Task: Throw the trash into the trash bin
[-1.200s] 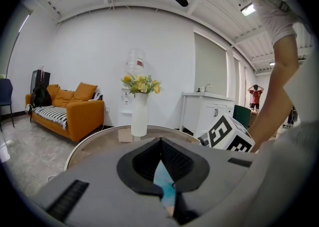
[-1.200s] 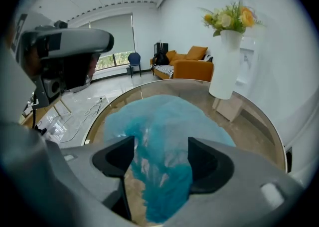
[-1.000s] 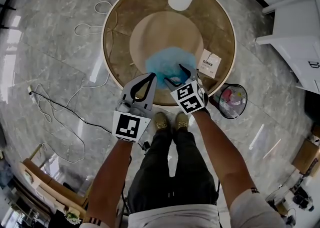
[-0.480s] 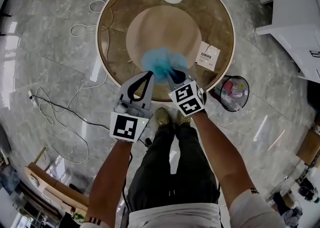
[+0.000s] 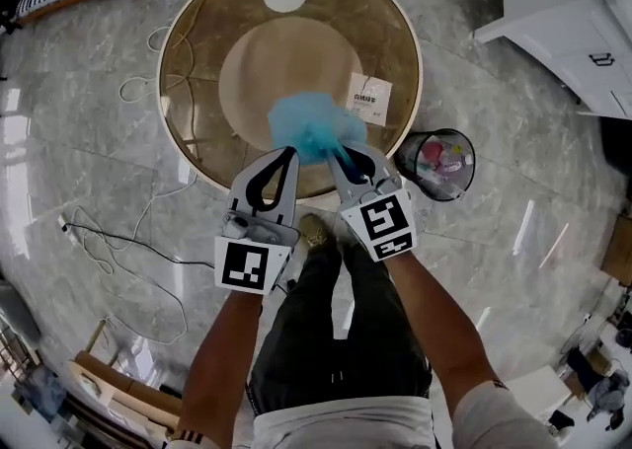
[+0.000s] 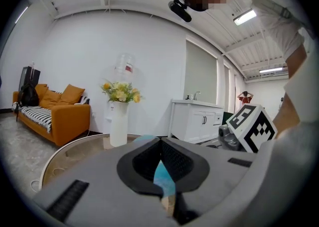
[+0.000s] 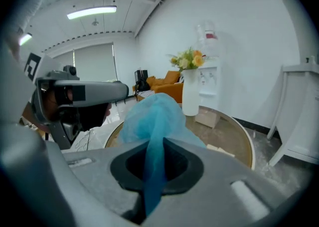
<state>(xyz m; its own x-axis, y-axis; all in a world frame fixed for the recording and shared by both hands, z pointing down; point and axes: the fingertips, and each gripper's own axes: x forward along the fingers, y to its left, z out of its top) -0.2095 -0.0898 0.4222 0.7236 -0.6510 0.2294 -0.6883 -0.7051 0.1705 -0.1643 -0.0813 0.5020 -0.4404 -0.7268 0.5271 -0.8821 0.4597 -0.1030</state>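
Right gripper view: blue trash (image 7: 154, 116) btwn jaws, maybe cloth, tail hidden.

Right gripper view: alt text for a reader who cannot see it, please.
The right tool is clamped shut on a crumpled blue fabric wad, held over a round table. Behind it are a white vase of flowers and an orange sofa.

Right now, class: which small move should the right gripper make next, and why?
Probably swing the right gripper toward the trash bin: its jaws are shut on the blue trash, and the open bin stands on the floor beside the table.
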